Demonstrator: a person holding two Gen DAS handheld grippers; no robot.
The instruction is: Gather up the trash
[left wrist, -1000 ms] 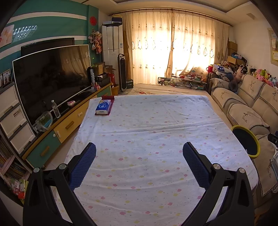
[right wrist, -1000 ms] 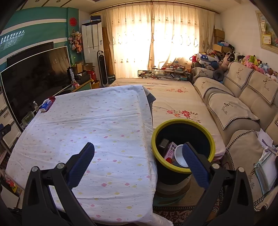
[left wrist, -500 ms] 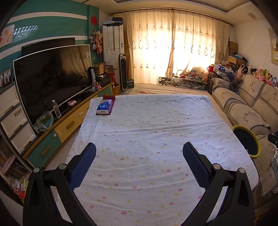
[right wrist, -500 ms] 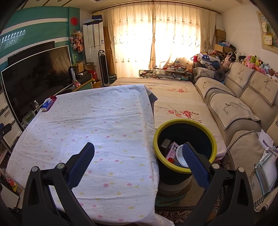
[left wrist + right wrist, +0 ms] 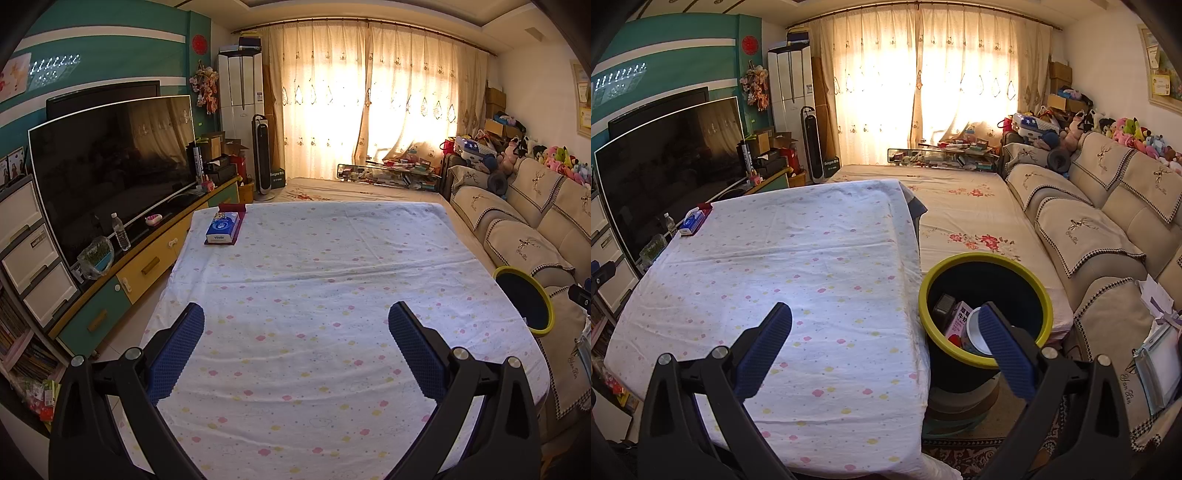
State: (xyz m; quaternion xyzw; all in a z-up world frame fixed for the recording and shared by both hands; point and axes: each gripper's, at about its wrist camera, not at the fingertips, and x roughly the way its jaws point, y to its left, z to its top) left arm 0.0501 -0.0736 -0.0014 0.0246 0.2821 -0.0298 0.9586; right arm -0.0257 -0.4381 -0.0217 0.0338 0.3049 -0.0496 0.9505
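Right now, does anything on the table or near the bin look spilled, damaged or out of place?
Nothing stands out. The tablecloth holds only a tissue pack lying flat at the far left corner. The trash bin stands upright beside the table with the trash inside it.

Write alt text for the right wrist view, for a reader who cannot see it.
The open right gripper hovers empty over the near edge of a table under a dotted cloth. Just right of the table stands a yellow-rimmed bin already holding a carton and other trash. A tissue pack lies at the table's far left corner.
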